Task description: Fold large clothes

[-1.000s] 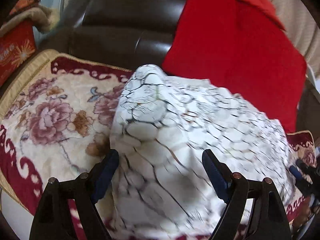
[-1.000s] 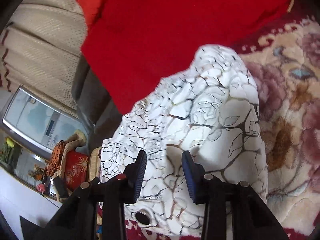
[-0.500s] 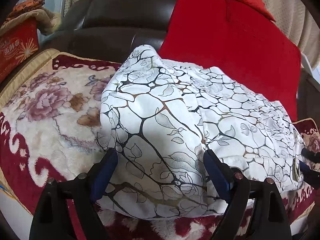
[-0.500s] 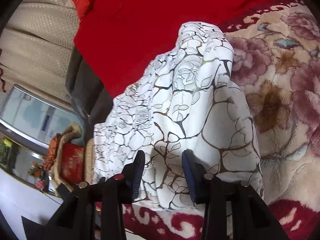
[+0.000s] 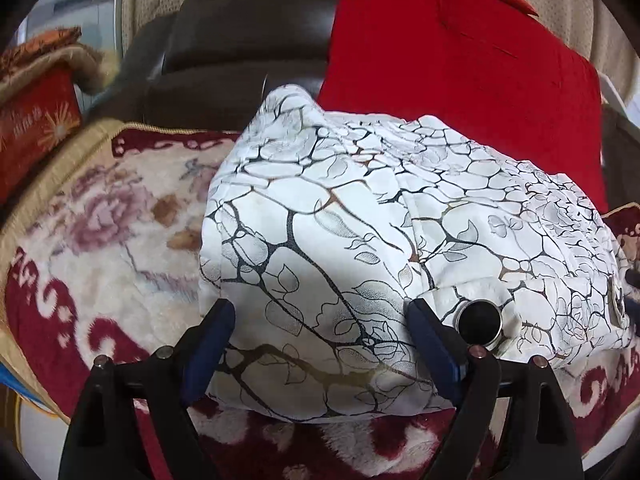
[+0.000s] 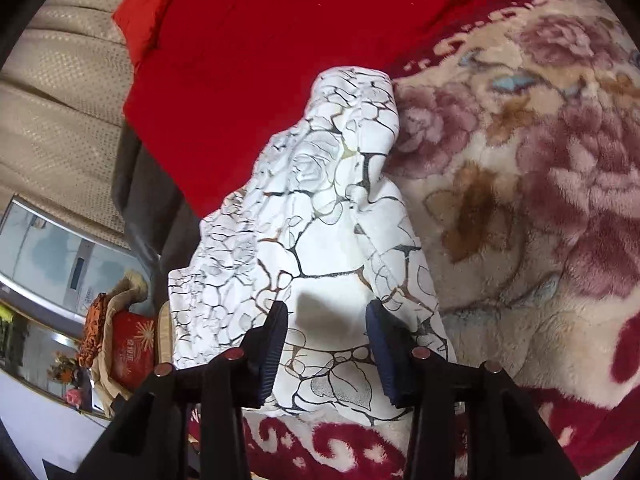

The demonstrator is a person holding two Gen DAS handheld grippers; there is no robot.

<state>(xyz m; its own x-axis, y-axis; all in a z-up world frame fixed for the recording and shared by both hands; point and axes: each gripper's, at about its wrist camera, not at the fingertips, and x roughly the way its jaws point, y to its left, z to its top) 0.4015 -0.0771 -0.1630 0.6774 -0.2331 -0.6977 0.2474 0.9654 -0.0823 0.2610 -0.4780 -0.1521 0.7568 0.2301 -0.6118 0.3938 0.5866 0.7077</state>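
Across mid-frame, white vein-printed garment [image 5: 360, 232] lies bunched on floral plush blanket [image 5: 100, 232]. Left gripper [image 5: 320, 340] and right gripper [image 6: 328, 340] straddle it, released. Advice: pinch hem corners, not bulk.

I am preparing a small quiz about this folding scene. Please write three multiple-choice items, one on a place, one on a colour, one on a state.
1. Where does the white patterned garment lie?
A. on the floral blanket
B. on a wooden floor
C. inside a basket

2. What colour is the large cloth behind the garment?
A. green
B. red
C. blue

3. How does the left tool stand?
A. shut tight on a hanger
B. jaws wide apart over the garment
C. holding a cup

Key: 1 A, blanket shows all around the garment; 2 B, the cloth is plainly red; 3 B, a wide gap shows between the blue pads.
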